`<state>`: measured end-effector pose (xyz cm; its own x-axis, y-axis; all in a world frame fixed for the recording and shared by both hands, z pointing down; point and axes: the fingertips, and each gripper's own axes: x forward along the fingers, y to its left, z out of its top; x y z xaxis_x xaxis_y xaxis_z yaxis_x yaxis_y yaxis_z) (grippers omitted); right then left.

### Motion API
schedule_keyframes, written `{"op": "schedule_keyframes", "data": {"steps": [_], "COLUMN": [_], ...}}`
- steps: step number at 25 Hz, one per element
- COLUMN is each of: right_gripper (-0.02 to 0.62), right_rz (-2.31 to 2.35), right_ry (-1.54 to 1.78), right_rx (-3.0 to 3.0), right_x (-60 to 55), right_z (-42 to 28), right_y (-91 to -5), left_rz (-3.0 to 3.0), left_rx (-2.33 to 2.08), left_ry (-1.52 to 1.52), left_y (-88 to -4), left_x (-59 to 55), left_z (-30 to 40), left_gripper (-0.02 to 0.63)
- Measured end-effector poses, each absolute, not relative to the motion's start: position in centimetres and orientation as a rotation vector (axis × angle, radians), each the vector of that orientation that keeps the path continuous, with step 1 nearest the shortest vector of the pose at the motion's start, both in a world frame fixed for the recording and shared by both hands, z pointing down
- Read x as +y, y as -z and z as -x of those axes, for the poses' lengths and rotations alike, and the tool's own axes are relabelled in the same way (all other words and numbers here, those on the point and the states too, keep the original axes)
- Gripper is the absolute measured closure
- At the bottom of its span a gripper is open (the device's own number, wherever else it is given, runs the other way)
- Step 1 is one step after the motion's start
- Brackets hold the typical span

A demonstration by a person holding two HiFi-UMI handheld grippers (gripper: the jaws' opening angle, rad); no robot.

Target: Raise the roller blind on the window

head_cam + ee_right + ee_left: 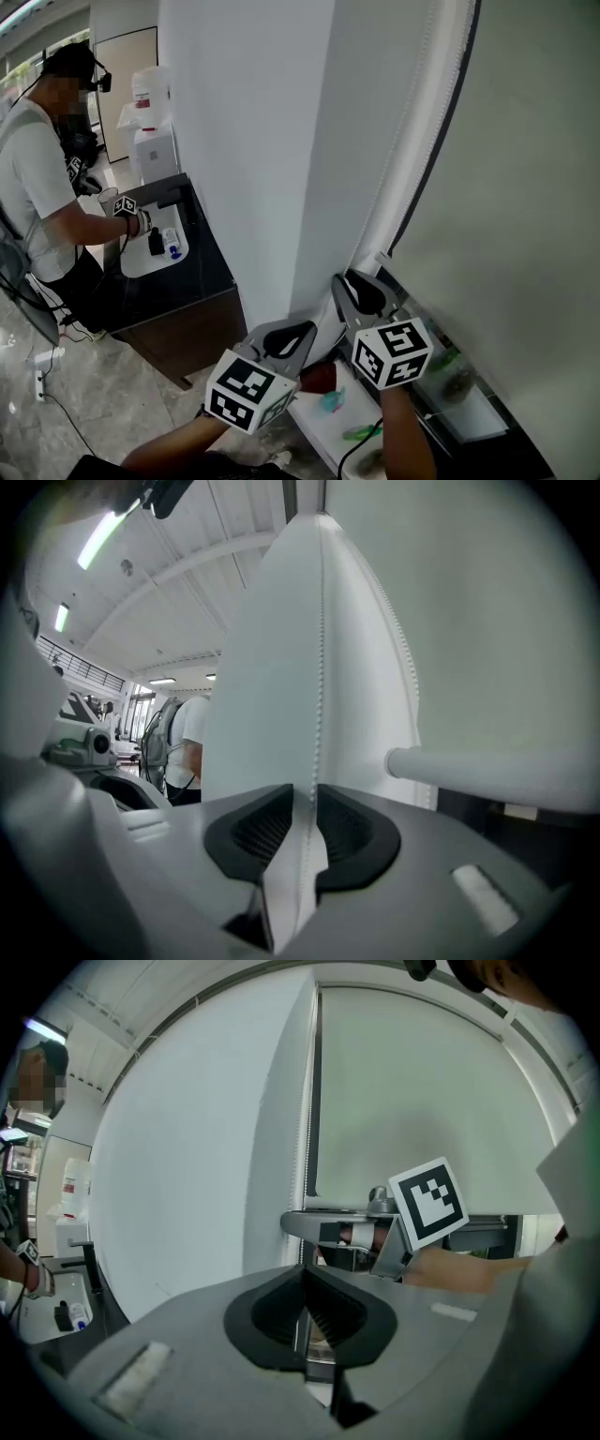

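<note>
White single bead chain (pixel 321 667): left gripper (pixel 305 1312) clamps it, right gripper (pixel 302 832) stands parted around it

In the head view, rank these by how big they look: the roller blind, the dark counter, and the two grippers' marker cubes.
1. roller blind
2. dark counter
3. left marker cube and right marker cube: about alike, unranked; nearness inflates both.

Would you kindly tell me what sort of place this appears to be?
Likely an office or lab workroom: a window's roller blind with bead cord, a dark counter where another person works, and strip lights on the ceiling.
</note>
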<state>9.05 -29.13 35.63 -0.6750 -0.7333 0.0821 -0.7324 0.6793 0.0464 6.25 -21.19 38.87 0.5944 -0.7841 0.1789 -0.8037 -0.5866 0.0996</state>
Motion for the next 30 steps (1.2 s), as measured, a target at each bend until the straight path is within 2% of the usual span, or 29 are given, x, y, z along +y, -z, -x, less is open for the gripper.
{"op": "schedule_keyframes", "data": {"steps": [6, 8, 15, 17, 30], "right_gripper": [0.537, 0.574, 0.575, 0.575, 0.575], "right_rz": [-1.142, -1.161, -1.294, -1.323, -1.46], "right_ry": [0.025, 0.033, -0.009, -0.003, -0.042], "right_rx": [-2.838, -2.827, -2.776, -2.762, -2.667], "right_x": [-29.1, -29.0, -26.9, -25.6, -21.7], "right_z": [-8.7, -8.5, -9.2, -9.6, -11.4], "right_y": [-35.8, -35.8, -36.1, -36.0, -36.9], "left_rz": [-2.69, -2.716, -2.816, -2.84, -2.992], "left_rx": [-1.323, -1.324, -1.257, -1.189, -0.918], "left_ry": [-0.147, -0.125, -0.106, -0.12, -0.04], "left_y": [-36.7, -35.5, -32.9, -32.4, -28.6], "left_x": [-21.4, -21.6, -22.2, -22.3, -23.6], "left_z": [-5.7, -5.6, -6.8, -7.8, -12.2], "left_gripper": [0.604, 0.604, 0.603, 0.526, 0.505]}}
